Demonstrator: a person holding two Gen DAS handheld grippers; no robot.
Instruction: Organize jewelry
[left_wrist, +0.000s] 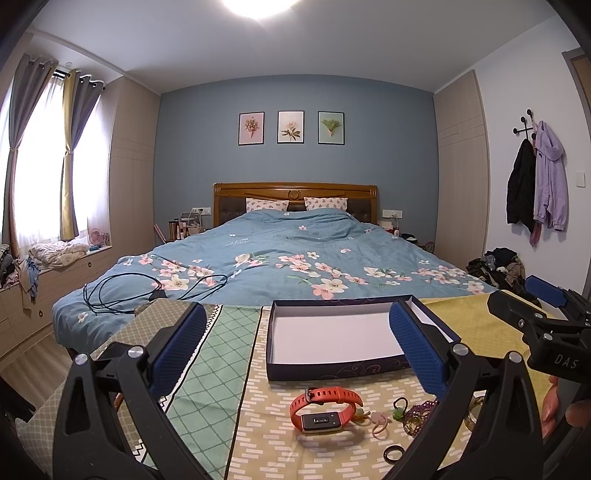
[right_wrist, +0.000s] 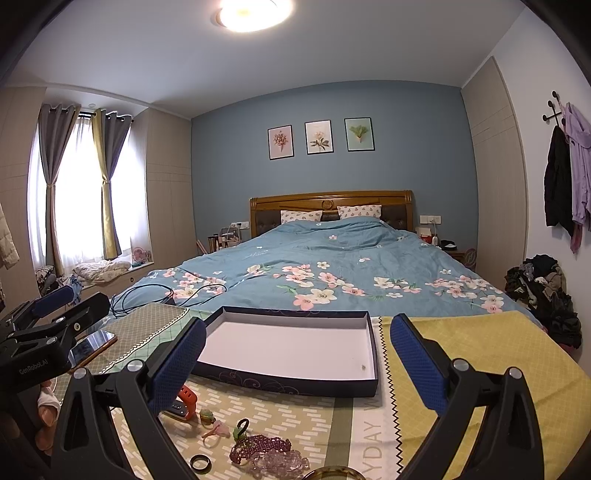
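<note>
A: Jewelry lies in a loose cluster on the patterned cloth, at six o'clock from the navy box. How are the hands set?

B: Both level, side by side, pointing toward the bed. The left gripper has its fingers spread wide, gripping nothing; the right gripper is likewise splayed and bare.

A: And the box?

B: Shallow, white inside, with one tiny speck at its five o'clock corner.

A: Then the pieces?

B: An orange watch lies on its side. At its three o'clock sit purple beads, clear pinkish beads, a green charm, and a pink ring. A black ring lies nearest the cameras.
</note>
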